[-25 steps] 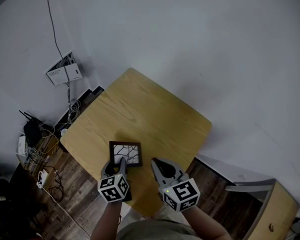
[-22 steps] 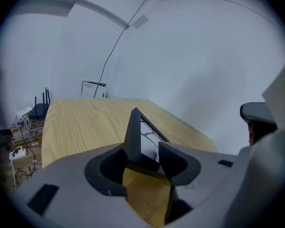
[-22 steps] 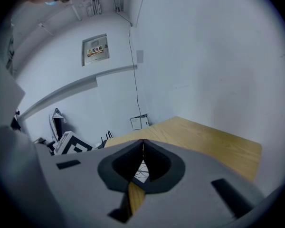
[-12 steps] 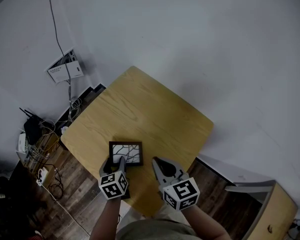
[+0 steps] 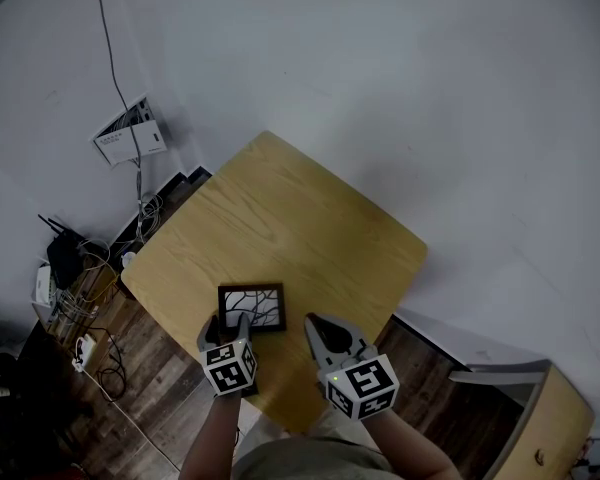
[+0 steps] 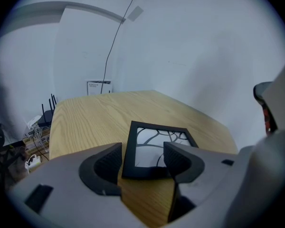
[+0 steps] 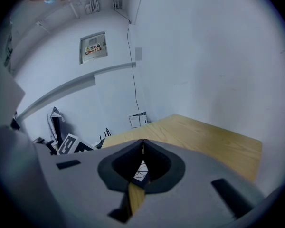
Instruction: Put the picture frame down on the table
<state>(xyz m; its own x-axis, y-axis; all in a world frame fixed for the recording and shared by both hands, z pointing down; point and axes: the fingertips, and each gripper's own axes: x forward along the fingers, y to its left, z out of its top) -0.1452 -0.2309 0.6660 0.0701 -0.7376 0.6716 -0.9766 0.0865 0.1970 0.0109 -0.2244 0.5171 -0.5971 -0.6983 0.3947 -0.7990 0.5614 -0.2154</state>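
A small black picture frame [image 5: 251, 308] with a branch drawing lies flat on the wooden table [image 5: 280, 218], near its front edge. My left gripper [image 5: 228, 325] stands open at the frame's near edge, one jaw on either side of it. In the left gripper view the frame [image 6: 159, 141] rests on the tabletop [image 6: 95, 113] between the spread jaws of the left gripper [image 6: 142, 161]. A gap shows beside the left jaw. My right gripper [image 5: 313, 321] hovers just right of the frame, shut and empty. In its own view the right gripper [image 7: 143, 144] has its tips meeting.
Cables and a router [image 5: 65, 258] clutter the floor left of the table. A paper notice [image 5: 127, 140] hangs on the wall. A wooden cabinet [image 5: 545, 423] stands at the lower right. The table's front edge lies right under the grippers.
The left gripper's cube has shifted slightly. The frame stays in the same place on the table, and the right gripper has barely moved.
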